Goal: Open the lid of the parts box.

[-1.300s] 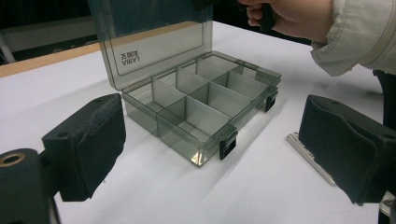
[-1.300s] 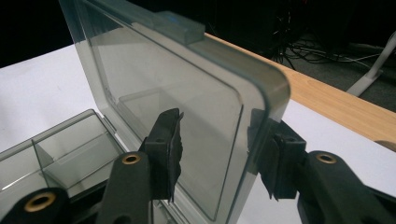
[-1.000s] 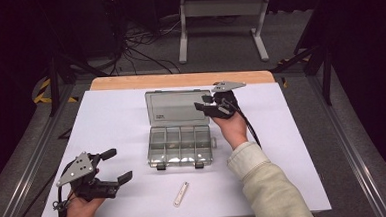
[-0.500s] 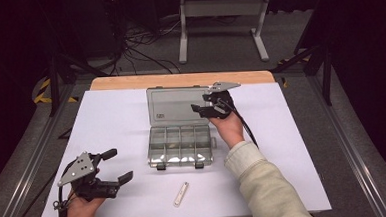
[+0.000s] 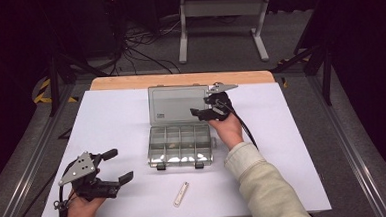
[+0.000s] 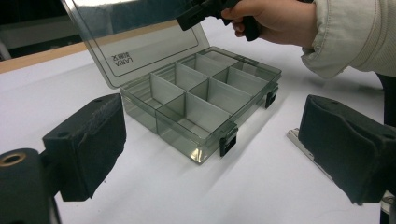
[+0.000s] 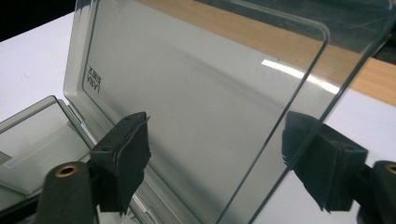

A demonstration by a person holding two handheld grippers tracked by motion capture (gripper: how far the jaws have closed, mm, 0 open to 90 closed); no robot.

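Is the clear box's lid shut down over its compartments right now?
No, the lid stands raised off the open compartments of the box, with the right claw at its free edge.

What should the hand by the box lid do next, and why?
Probably draw the right gripper back from the lid. Its jaws have just been opening, one pad each side of the lid's edge, neither pressing, and the lid stands open over the box.

The organizer box (image 5: 180, 145) is smoky clear plastic, glossy, its raised lid (image 7: 196, 107) catching glare, with matt black latches. Under it lies a matt white table cover (image 5: 116, 117); behind the box runs a bare wooden strip (image 5: 129, 82). The jaw pads look like rough black foam.
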